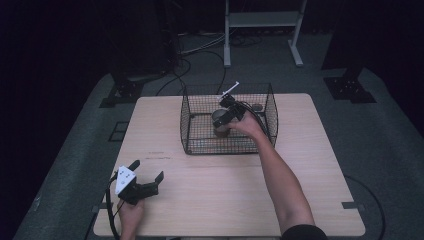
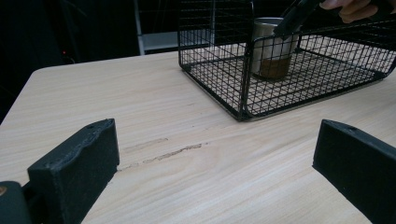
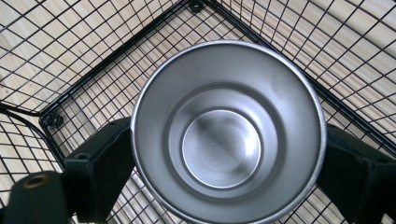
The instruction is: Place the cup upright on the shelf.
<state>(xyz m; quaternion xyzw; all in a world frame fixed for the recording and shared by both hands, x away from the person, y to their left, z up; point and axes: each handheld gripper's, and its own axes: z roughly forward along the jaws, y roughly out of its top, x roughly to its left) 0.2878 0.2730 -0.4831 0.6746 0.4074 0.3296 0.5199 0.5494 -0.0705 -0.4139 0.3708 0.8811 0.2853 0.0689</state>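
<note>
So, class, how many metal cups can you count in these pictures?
1. The metal cup stands upright inside the wire basket on the table, between the right gripper's fingers. No others are visible.

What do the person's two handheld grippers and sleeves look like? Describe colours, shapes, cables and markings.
Both grippers are black with two blocky, matte black jaws. The left gripper carries a white plate on top and trails a black cable. The right gripper has a thin white piece sticking up. The right arm's dark short sleeve ends above the elbow.

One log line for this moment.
cup upright in wire basket | right gripper jaws either side of cup | left gripper open, idle
</note>
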